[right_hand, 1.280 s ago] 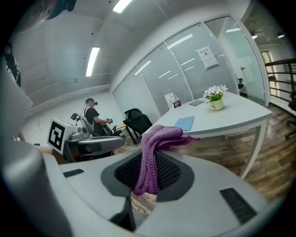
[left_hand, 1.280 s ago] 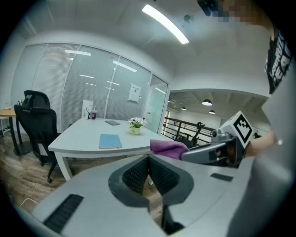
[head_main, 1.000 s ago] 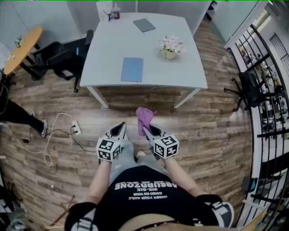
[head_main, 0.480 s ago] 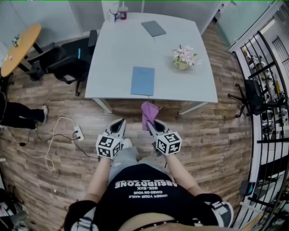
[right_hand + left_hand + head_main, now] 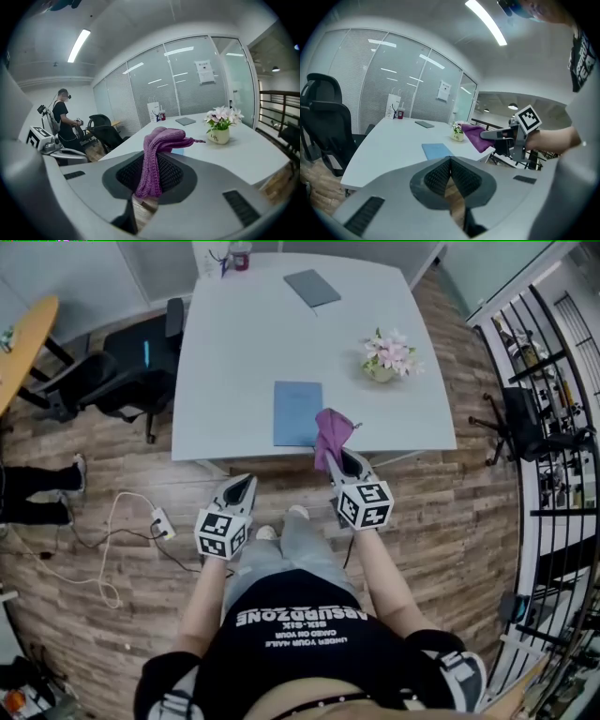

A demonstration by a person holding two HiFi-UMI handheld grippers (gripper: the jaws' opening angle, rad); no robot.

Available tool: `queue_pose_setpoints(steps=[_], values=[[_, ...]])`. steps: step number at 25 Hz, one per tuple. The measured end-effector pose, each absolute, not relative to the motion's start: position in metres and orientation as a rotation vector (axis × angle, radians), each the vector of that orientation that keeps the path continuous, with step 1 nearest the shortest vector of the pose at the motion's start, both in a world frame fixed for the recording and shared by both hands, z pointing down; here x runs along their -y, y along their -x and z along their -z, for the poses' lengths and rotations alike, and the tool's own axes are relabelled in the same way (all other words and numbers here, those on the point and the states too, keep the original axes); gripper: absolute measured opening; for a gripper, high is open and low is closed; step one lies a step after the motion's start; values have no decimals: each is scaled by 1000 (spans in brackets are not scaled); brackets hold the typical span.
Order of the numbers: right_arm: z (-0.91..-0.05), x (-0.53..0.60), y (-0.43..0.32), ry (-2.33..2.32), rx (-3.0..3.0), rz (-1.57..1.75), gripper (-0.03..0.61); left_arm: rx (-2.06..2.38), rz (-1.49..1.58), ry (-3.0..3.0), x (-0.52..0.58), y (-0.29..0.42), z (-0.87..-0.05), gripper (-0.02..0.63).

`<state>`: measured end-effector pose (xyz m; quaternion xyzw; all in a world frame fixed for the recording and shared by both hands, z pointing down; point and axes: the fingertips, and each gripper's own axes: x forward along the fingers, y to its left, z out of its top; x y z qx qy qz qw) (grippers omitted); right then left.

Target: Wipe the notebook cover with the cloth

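Step in hand: approach. The wipe has not begun.

- The right tool pinches the purple cloth. In the right gripper view the cloth is clamped between both jaws, with its free end flopped forward.
- The left tool is pressed together on nothing and hangs over the floor, short of the surface.
- The blue notebook lies flat at the near edge of the surface, about midway along it. The cloth is at the notebook's near right corner and appears to be in the air, not touching.

Next move, as judged: lower the cloth onto the cover and sweep across it. The empty left tool could pin the notebook against sliding.

Surroundings: a flower pot stands near the right edge, apart from the notebook, so strokes toward it should be kept short. A grey flat item lies at the far edge, well apart. An office chair stands at the left edge, out of the way.
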<state>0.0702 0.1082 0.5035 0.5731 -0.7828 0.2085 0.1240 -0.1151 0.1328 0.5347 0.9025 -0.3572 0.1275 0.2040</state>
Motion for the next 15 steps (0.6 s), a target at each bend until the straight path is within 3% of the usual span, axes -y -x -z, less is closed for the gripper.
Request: queue_pose_setpoints(steps=[15], values=[[-555,55,-127,-1571,2096,-521,80,914,-517,-2418,-34,69,-604,17]])
